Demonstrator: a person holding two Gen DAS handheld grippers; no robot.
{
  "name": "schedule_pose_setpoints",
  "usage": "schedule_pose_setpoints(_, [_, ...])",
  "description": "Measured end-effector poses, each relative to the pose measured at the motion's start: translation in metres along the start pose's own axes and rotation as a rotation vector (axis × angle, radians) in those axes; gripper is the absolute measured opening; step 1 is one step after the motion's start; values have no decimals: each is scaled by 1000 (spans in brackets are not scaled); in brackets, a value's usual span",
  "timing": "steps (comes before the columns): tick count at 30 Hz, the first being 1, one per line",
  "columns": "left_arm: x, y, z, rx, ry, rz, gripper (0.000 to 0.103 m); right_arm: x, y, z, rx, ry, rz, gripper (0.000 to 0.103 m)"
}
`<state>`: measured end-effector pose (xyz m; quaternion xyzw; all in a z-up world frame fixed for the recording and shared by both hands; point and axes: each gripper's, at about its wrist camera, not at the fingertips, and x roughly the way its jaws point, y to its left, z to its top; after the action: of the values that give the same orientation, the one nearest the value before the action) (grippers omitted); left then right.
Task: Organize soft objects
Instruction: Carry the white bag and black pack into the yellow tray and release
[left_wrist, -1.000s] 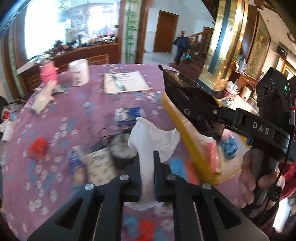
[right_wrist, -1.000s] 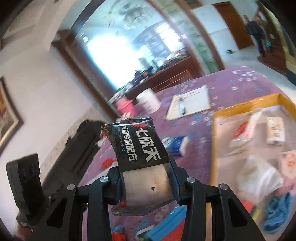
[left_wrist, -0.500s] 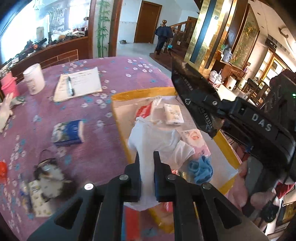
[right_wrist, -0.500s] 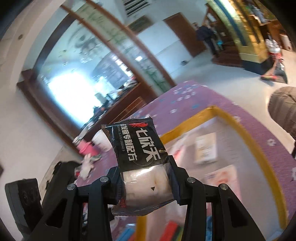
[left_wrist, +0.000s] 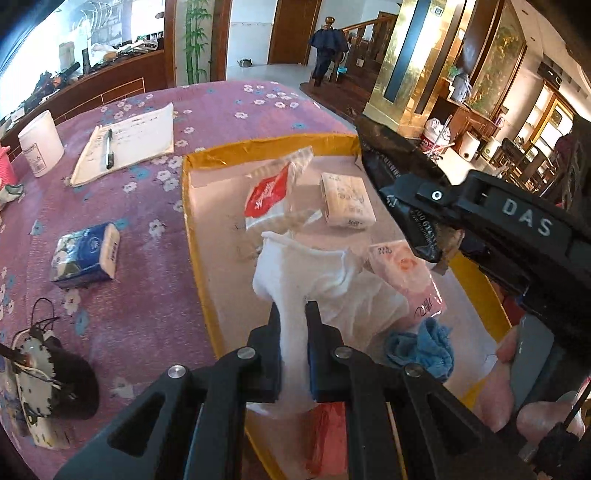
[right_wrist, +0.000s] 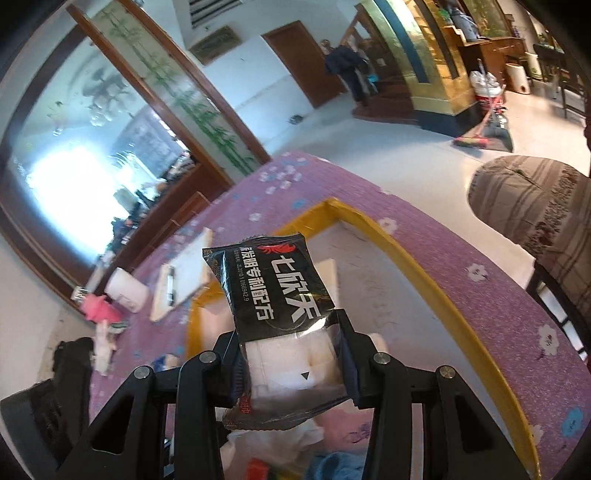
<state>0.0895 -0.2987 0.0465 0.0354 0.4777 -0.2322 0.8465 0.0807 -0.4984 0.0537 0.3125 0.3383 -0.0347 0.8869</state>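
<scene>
Over the tray (left_wrist: 192, 229), the left gripper (left_wrist: 293, 325) pinches a limp, light sock (left_wrist: 295, 273) mid-length — the right gripper (right_wrist: 291, 354) squeezes 1 probably slippery, squashy tissue pack (right_wrist: 273, 291) by its lower end.

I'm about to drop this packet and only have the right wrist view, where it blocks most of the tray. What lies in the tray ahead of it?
Observer: On the left wrist view, a beige tissue pack and a red-and-white packet lie at the far end of the yellow-rimmed tray.
Operator: And the near end?
Observer: A pink pack and a blue cloth lie there.
Operator: What is the left gripper doing?
Observer: The left gripper holds a white sock over the tray's middle, fingers shut on it.
Operator: Anything soft outside the tray?
Observer: A blue tissue pack lies on the purple tablecloth, left of the tray.
</scene>
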Motion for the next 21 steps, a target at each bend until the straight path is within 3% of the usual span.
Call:
schedule_pose_setpoints(6, [4, -1, -5, -3, 9, -6, 11, 17, -4, -4, -1, 46, -44, 45])
schedule_pose_setpoints(12, [5, 2, -4, -6, 10, -17, 18, 19, -2, -7, -19, 56, -59, 46])
schedule_pose_setpoints(14, [5, 3, -4, -10, 11, -21, 24, 18, -2, -8, -16, 52, -63, 47])
schedule_pose_setpoints(16, [4, 3, -4, -17, 7, -23, 37, 19, -1, -8, -15, 52, -56, 48])
schedule_pose_setpoints(18, [2, 4, -3, -18, -4, -25, 47, 17, 1, -8, -17, 48, -52, 58])
schedule_pose_setpoints(21, [-5, 2, -2, -15, -19, -26, 50, 12, 3, -8, -22, 28, -39, 64])
